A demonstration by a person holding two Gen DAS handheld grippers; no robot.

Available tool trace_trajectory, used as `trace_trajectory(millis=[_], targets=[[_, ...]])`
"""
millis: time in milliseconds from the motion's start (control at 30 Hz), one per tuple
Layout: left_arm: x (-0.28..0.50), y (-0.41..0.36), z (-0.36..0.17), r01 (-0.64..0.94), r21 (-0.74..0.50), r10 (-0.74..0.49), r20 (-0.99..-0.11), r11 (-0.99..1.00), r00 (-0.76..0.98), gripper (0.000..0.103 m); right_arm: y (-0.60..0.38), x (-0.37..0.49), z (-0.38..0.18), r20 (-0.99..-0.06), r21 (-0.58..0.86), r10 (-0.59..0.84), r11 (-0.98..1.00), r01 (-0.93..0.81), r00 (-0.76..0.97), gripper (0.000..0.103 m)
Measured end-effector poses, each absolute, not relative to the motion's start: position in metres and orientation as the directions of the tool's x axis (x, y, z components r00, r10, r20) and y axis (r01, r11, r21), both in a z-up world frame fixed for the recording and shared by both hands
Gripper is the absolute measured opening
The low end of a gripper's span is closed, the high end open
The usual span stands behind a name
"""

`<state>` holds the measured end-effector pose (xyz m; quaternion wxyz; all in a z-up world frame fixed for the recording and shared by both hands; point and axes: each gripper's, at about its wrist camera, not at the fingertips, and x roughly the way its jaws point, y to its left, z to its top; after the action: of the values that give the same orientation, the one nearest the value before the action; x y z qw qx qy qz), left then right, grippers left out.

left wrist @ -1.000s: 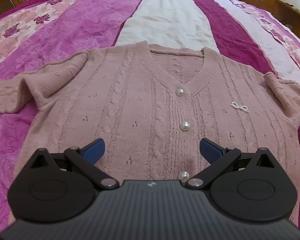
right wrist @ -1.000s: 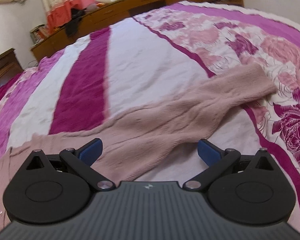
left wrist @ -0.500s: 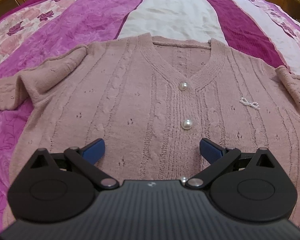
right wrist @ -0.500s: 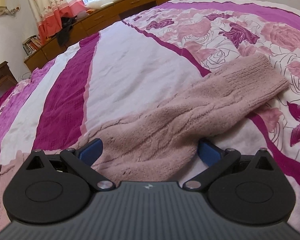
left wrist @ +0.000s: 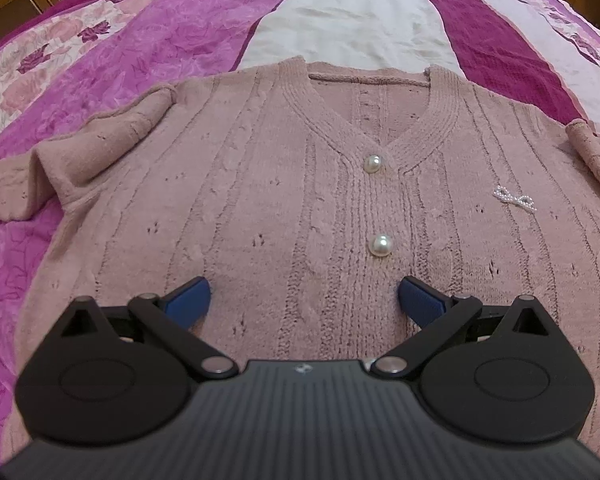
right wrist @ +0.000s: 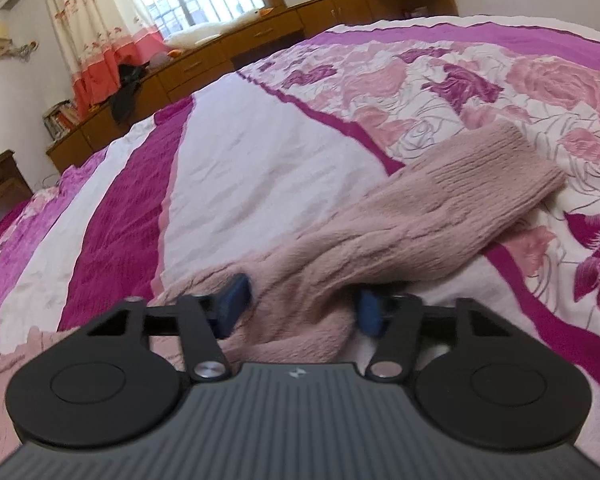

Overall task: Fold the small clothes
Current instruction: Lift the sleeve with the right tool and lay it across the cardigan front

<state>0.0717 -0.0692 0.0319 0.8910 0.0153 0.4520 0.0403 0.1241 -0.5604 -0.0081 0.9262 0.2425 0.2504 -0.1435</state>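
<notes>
A dusty pink knit cardigan point(left wrist: 292, 200) with pearl buttons point(left wrist: 381, 245) lies flat, front up, on the bed. Its left sleeve point(left wrist: 100, 152) is folded back near the shoulder. My left gripper point(left wrist: 304, 300) is open and empty, low over the cardigan's lower front. In the right wrist view the other sleeve point(right wrist: 420, 220) stretches away to the right. My right gripper point(right wrist: 300, 304) has its blue fingers partly closed around the sleeve near its upper part, with the knit bunched between them.
The bed has a bedspread point(right wrist: 132, 208) with magenta, white and floral stripes. Wooden cabinets point(right wrist: 240, 48) line the far wall under a curtained window point(right wrist: 100, 36). A dark wooden piece point(right wrist: 0, 184) stands at the left.
My right gripper moved forward onto the sleeve and its fingers closed in around it. My left gripper moved forward and lower over the cardigan's front, still open.
</notes>
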Motion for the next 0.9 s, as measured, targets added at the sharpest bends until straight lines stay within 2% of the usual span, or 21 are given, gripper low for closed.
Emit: trace_trajectory(millis=[100,200,467,733,900], targets=[[0.07,-0.07,0.032,-0.053,0.068,0.086,-0.8,0.996,0.593,0.103,-0.565,0.12,-0.006,-0.512,0.418,-0.113,0.834,0.362,0.851,0.024],[0.068,-0.069,0.033,-0.044,0.075,0.086,-0.795,0.996,0.601,0.103,-0.558,0.114,0.001,-0.479,0.404,-0.119,0.849,0.339,0.869,0.019],[0.063,-0.061,0.041,-0.028,0.087,0.085,-0.771,0.996,0.631,0.103,-0.541,0.096,0.036,-0.383,0.411,-0.112,0.868,0.278,0.917,0.016],[0.057,-0.049,0.05,-0.006,0.14,0.109,-0.74,0.99,0.664,0.103,-0.512,0.069,0.075,-0.323,0.388,-0.13,0.885,0.256,0.937,0.016],[0.054,-0.038,0.054,0.004,0.13,0.094,-0.742,0.992,0.663,0.103,-0.497,0.048,0.102,-0.284,0.384,-0.135,0.891,0.242,0.949,0.016]])
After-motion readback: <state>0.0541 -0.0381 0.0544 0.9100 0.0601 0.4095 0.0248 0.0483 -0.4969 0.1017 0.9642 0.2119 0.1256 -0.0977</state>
